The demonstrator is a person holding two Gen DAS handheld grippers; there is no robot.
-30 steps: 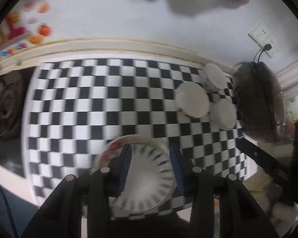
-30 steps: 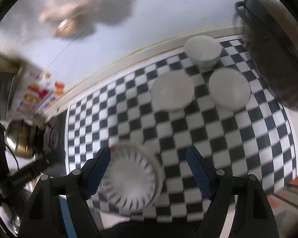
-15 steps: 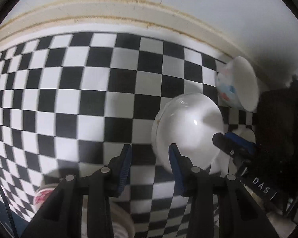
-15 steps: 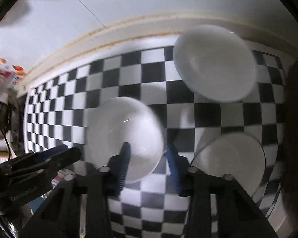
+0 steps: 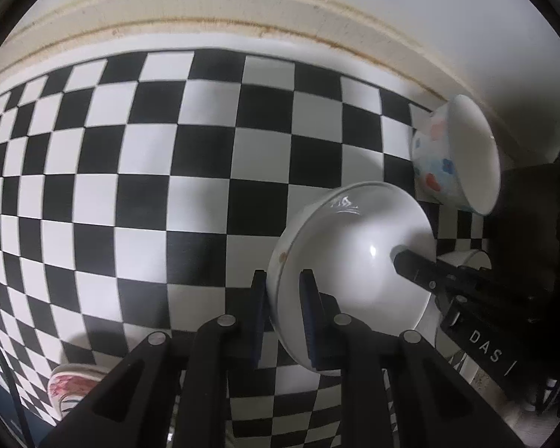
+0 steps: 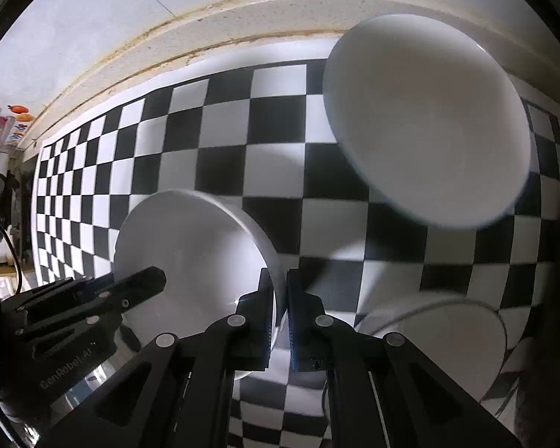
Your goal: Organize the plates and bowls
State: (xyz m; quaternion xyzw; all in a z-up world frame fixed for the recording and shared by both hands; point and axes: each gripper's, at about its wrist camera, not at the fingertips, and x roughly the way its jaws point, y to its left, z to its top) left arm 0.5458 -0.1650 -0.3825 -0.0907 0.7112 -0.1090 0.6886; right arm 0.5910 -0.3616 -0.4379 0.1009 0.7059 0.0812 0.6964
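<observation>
A plain white bowl (image 5: 358,257) sits on the black-and-white checkered cloth (image 5: 149,186). My left gripper (image 5: 283,313) is shut on its near-left rim. My right gripper (image 6: 278,313) is shut on the same white bowl (image 6: 190,257) at its opposite rim. Each gripper shows in the other's view: the right gripper (image 5: 429,276) and the left gripper (image 6: 104,298). A bowl with red and blue dots (image 5: 455,156) stands behind by the wall; it also shows in the right wrist view (image 6: 425,119). A third white bowl (image 6: 440,332) lies at the right.
A red-patterned plate (image 5: 74,384) lies at the cloth's near left edge. A cream ledge (image 5: 205,3) and wall run along the back. A dark appliance (image 5: 534,201) stands at the right. Colourful stickers (image 6: 3,115) are at the far left.
Both grippers moved forward to the plain white bowl and closed on opposite sides of its rim. The red-patterned plate, a second ago between the left fingers, now lies behind at the near left.
</observation>
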